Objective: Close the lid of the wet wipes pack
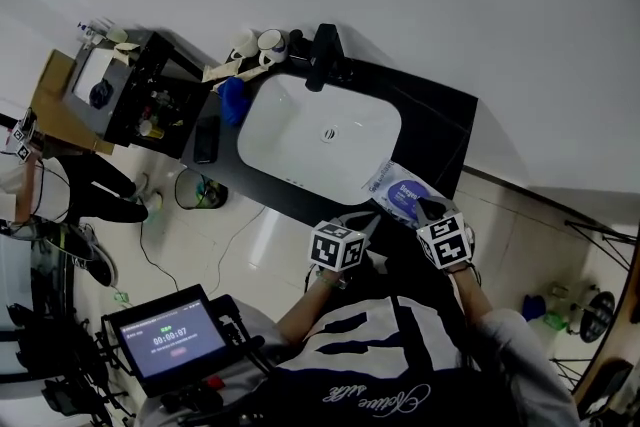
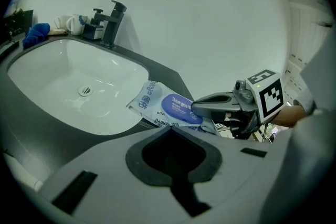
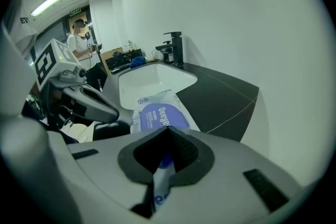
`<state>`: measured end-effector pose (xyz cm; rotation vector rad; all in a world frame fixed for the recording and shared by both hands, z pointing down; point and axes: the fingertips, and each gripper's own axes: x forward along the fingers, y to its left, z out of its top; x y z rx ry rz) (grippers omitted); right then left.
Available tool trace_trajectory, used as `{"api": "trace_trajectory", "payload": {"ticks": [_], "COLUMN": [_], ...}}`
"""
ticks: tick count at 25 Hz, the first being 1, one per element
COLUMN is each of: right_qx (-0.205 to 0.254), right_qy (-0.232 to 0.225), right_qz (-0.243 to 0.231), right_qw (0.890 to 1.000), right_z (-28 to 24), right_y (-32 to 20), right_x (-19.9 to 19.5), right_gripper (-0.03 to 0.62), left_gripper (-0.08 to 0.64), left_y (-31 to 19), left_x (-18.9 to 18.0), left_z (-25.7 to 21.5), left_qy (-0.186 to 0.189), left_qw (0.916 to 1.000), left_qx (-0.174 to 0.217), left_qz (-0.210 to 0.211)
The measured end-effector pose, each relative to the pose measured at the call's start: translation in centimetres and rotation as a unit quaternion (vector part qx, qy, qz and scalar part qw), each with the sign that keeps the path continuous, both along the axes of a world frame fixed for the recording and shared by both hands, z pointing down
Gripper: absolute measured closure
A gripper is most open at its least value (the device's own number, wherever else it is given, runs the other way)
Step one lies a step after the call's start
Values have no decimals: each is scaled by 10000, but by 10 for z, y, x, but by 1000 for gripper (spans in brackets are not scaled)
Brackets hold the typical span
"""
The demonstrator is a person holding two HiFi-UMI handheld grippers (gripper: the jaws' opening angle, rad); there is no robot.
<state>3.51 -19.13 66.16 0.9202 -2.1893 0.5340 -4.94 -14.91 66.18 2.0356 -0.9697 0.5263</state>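
1. Pack [image 1: 400,191]: white wet-wipes pack with a blue oval lid [image 2: 177,107]. It lay on the dark counter [image 1: 440,120] at the near right corner of the sink [image 1: 300,140], with one end over the basin rim. The lid appeared flat against the pack top. The near edge of the pack reached the counter's front edge.

2. Right gripper [image 3: 167,132]: clenched on the near edge of the pack. White and blue wrapper showed in the slot between its jaws. In the head view its marker cube sat just in front of the pack.

3. Left gripper [image 2: 169,131]: jaws pressed together with nothing between them. The tips were just short of the pack and not touching it. It was held beside the right gripper, in front of the counter.

4. Faucet [image 1: 322,56]: black, upright behind the sink.

5. Cloth [image 1: 232,100]: blue, bunched on the counter at the sink's left end.

6. Cups [image 1: 258,43]: white, at the wall left of the faucet.

7. Phone [image 1: 206,139]: dark, flat on the counter left of the sink.

8. Monitor [image 1: 170,335]: lit screen, low left in the head view.

9. Person [image 3: 79,43]: stood well beyond the counter's far end.
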Motion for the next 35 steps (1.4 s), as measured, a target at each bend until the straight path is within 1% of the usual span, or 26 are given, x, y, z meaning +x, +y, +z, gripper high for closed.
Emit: {"api": "trace_trajectory", "payload": {"ticks": [3, 4, 5, 7, 9, 12, 14, 16, 18, 20, 22, 25, 29, 32, 35], "right_qx": [212, 217, 196, 184, 230, 329, 387, 436, 479, 506, 522, 557, 610, 643, 674], "right_qy": [472, 577, 590, 384, 176, 24, -182, -430, -674, -906, -1105, -1276, -1351, -1375, -1434], "right_qz": [0, 26, 103, 398, 716, 947, 1121, 1395, 1715, 1985, 2143, 2227, 2218, 2140, 2095], "right_qw": [9987, 9981, 9980, 9983, 9970, 9950, 9928, 9883, 9817, 9746, 9691, 9649, 9638, 9650, 9649], "right_z": [-14, -24, -33, -38, -29, -19, -22, -36, -56, -72, -81, -93, -103, -108, -112], "right_y": [6, 10, 13, 13, 10, 10, 13, 24, 43, 65, 82, 103, 132, 147, 158], "right_x": [-2, -2, -3, 0, 3, 3, -1, -3, -5, -7, -11, -18, -26, -31, -32], "right_gripper": [594, 594, 594, 594, 594, 594, 594, 594, 594, 594, 594, 594, 594, 594, 594], "left_gripper": [559, 559, 559, 560, 559, 560, 560, 560, 559, 558, 558, 560, 560, 558, 560], "left_y": [12, 18, 22, 27, 28, 32, 39, 51, 65, 78, 84, 90, 106, 115, 120], "left_x": [-5, -8, -10, -14, -18, -25, -31, -36, -39, -39, -35, -26, -15, -11, -10], "left_z": [-18, -30, -40, -48, -46, -38, -35, -41, -55, -71, -85, -102, -115, -120, -122], "left_qy": [56, 83, 110, 159, 205, 236, 227, 264, 386, 580, 809, 1116, 1361, 1439, 1395], "left_qw": [9999, 9998, 9997, 9995, 9992, 9985, 9980, 9974, 9961, 9943, 9919, 9876, 9828, 9812, 9816], "left_qx": [53, 73, 97, 164, 256, 369, 394, 420, 488, 599, 728, 887, 993, 1037, 1081], "left_qz": [101, 140, 173, 214, 239, 334, 433, 531, 621, 669, 655, 658, 760, 759, 732]}}
